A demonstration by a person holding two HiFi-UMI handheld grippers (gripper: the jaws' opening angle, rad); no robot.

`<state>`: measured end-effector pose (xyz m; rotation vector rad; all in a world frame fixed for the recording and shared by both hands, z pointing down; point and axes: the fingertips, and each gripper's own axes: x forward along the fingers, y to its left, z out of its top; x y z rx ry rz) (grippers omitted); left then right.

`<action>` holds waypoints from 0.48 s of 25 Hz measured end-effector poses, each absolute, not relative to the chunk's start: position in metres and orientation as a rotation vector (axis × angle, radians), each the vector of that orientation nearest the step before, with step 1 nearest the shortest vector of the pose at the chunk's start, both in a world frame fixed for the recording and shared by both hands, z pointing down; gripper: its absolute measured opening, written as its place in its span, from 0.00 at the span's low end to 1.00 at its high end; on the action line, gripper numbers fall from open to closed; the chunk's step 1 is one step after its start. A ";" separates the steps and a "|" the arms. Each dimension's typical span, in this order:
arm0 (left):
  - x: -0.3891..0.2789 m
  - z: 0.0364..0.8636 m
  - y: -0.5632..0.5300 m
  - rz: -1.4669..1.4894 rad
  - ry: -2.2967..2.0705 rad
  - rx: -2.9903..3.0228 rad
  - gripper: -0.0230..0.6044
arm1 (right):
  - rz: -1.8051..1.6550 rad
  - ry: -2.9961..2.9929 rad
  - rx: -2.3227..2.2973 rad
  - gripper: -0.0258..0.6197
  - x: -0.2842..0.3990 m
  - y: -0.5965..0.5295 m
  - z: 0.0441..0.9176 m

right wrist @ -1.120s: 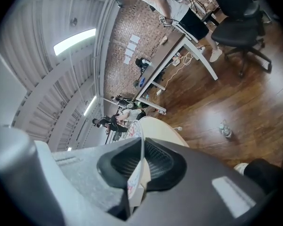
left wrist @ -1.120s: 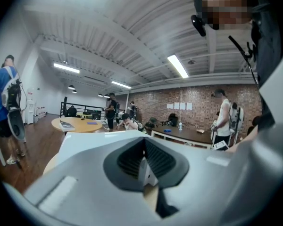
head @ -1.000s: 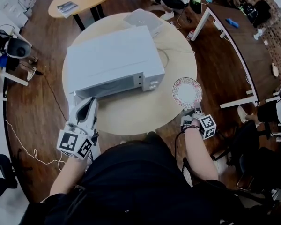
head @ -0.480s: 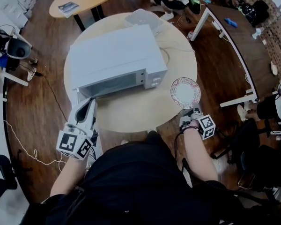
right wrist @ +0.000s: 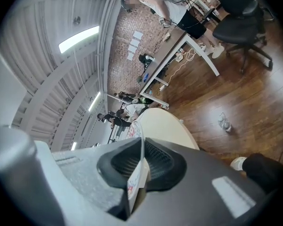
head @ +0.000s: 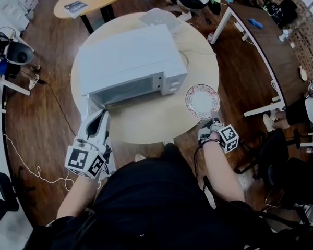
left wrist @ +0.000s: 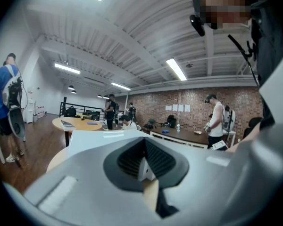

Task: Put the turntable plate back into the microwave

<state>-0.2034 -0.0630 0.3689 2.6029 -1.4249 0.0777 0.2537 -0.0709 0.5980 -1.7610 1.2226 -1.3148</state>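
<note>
With the right gripper (head: 208, 123) pinching the plate (head: 202, 101) by its rim over the table (head: 146, 125) beside the microwave (head: 130, 56), and the left gripper (head: 96, 116) pinching the open door (head: 88, 104), keep the plate flat and slide it in slowly.

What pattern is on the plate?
White centre, reddish floral-looking band round the rim: plate. Head view shows it best.

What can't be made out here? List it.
Inside of the microwave: head view, hidden under its own top.
Pattern on the plate: head view, too small; right gripper view, edge-on in the right hand-held gripper.
Grip of the left hand-held gripper: left gripper view shows only a white sliver between the jaws.
</note>
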 end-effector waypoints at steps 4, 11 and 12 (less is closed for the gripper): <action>-0.207 0.370 -0.059 0.061 -1.424 2.604 0.04 | -1.317 1.240 -1.746 0.08 0.244 -0.071 0.593; -0.221 0.370 -0.056 0.040 -1.443 2.595 0.04 | -1.332 1.267 -1.732 0.08 0.228 -0.068 0.591; -0.223 0.370 -0.056 0.038 -1.445 2.594 0.04 | -1.334 1.272 -1.731 0.08 0.226 -0.068 0.591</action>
